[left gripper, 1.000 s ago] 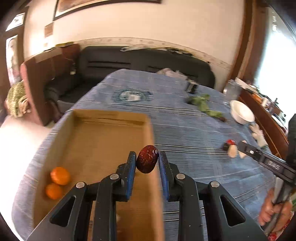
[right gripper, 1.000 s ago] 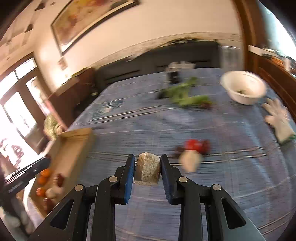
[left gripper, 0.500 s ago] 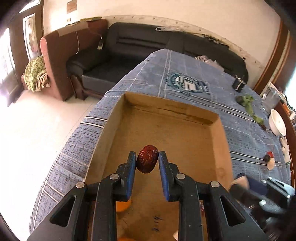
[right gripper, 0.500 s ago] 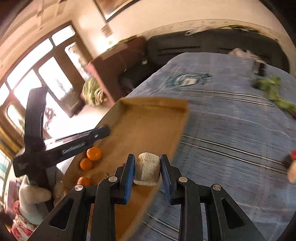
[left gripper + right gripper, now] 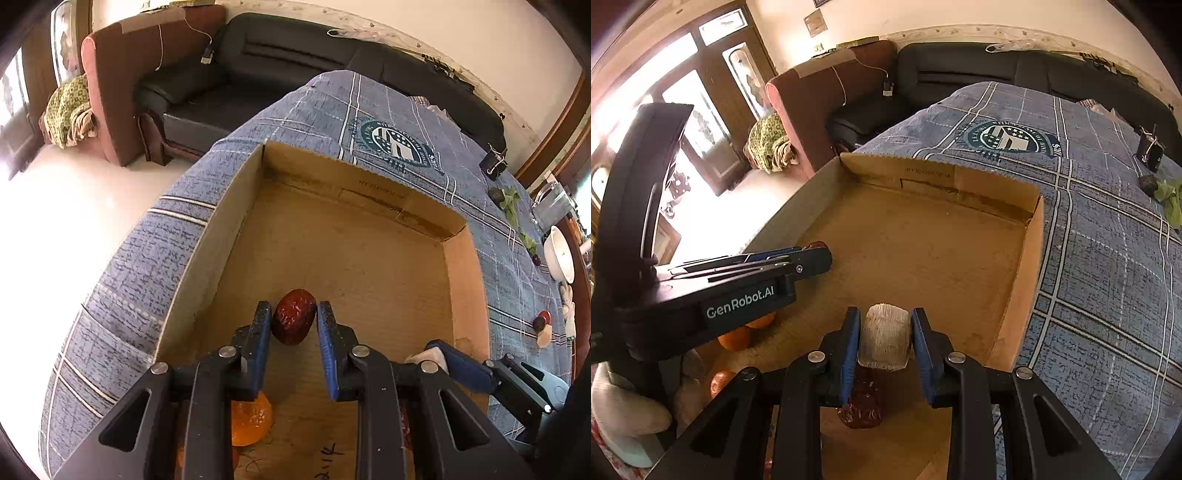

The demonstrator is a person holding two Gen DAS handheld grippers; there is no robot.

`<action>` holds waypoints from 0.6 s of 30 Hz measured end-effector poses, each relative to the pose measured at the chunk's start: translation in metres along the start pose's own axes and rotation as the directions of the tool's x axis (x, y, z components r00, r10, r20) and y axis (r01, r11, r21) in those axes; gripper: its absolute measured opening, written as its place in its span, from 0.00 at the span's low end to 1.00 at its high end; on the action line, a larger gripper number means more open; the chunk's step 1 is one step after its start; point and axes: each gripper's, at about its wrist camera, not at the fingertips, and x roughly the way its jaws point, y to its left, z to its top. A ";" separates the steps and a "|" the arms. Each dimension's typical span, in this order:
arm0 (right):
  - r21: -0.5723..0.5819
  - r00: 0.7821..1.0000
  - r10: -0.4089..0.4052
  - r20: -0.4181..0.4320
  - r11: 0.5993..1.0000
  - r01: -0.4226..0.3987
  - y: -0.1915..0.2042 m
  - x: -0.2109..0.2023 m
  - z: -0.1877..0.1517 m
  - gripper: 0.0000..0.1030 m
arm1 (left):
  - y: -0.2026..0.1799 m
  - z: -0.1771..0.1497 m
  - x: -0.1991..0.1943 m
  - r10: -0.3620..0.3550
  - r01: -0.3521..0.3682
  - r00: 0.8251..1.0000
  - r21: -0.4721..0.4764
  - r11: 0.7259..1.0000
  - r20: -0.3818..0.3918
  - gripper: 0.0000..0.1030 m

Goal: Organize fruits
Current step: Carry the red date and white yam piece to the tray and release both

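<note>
My left gripper (image 5: pixel 293 323) is shut on a dark red jujube (image 5: pixel 294 321) and holds it above the floor of the cardboard box (image 5: pixel 354 177). My right gripper (image 5: pixel 885 334) is shut on a pale ribbed fruit piece (image 5: pixel 884 336) over the box's near right part (image 5: pixel 1015 306). The left gripper shows from the side in the right wrist view (image 5: pixel 812 258). Oranges (image 5: pixel 738 336) and a dark jujube (image 5: pixel 862 406) lie in the box's near end. An orange (image 5: pixel 251 417) lies under my left fingers.
The box sits on a blue plaid cloth (image 5: pixel 406 122). On the cloth to the right lie a white bowl (image 5: pixel 561 254), green leaves (image 5: pixel 511 201), a binder clip (image 5: pixel 493 166) and small fruit pieces (image 5: pixel 543 325). A black sofa (image 5: pixel 295 55) stands behind.
Both grippers have swung left from over the cloth to above the box, each still holding its fruit, and have dropped lower toward the box floor.
</note>
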 end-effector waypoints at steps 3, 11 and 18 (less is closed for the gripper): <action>0.002 1.000 -0.018 0.008 1.000 0.018 -0.002 0.002 0.001 0.31 | -0.001 -0.002 -0.004 -0.013 0.013 1.000 -0.001 1.000 0.004 0.28; 0.034 0.998 -0.013 0.057 0.999 0.012 -0.011 -0.023 -0.002 0.47 | -0.003 -0.007 -0.051 -0.013 0.014 0.994 -0.010 1.000 0.106 0.49; 0.114 0.991 -0.008 0.135 0.993 -0.008 -0.034 -0.082 -0.035 0.54 | -0.020 -0.034 -0.103 -0.082 0.089 0.979 -0.026 0.996 0.189 0.76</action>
